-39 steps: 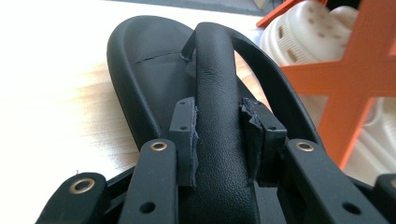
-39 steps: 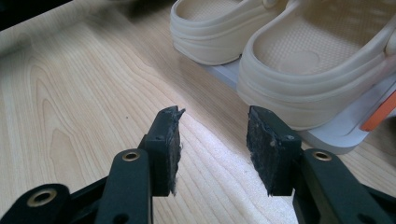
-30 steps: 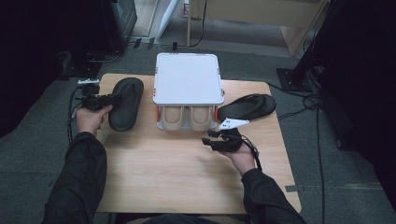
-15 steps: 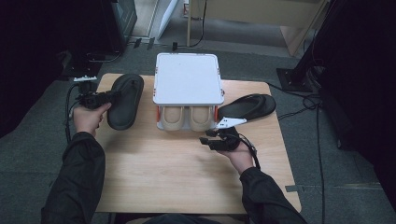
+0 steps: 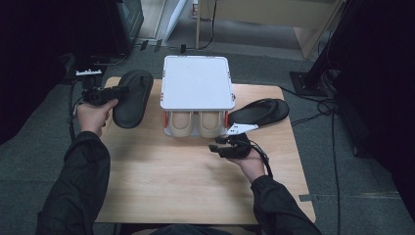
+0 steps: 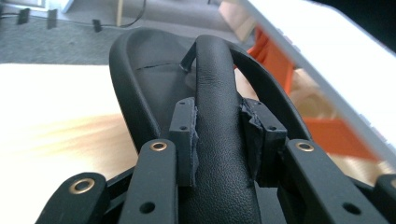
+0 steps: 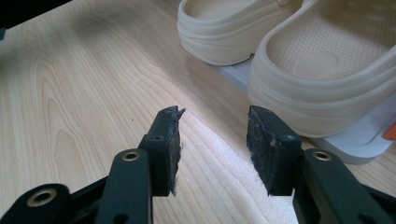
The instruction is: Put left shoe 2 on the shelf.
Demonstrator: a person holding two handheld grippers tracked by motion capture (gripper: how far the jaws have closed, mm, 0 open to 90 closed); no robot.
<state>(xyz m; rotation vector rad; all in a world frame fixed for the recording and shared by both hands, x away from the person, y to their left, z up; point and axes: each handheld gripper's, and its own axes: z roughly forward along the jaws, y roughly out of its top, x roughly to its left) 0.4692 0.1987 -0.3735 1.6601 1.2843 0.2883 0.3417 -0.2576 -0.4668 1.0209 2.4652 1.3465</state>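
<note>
On the left side of the table (image 5: pixel 161 186), the left gripper (image 5: pixel 115 91) is clamped on the strap (image 6: pixel 219 107) of a black sandal (image 5: pixel 131 98); the left gripper view shows both pads pressed against the strap's sides, with the sole curving away beyond. This sandal lies along the table's left edge, just beside the white shoe rack (image 5: pixel 196 81). The step in hand looks like picking up this sandal to stow it. The rack's lower shelf already holds a pair of cream clogs (image 5: pixel 198 123), so the next move probably calls for lifting the sandal clear of the table and carrying it over to the flat white top, keeping the sole level so it does not swing on the strap.

The left hand (image 5: pixel 92 115) is stretched forward and outward, forearm running up the table's left edge, the gripper pointing right, toward the rack. The right hand (image 5: pixel 252 165) rests near the middle of the table, palm up under its tool. The right gripper (image 7: pixel 212 147) stands open with nothing between its jaws, low over the wood just in front of the clogs. The second black sandal (image 5: pixel 259 111) lies behind it to the right, apart from its jaws, touching the rack's corner or just beside it.
</note>
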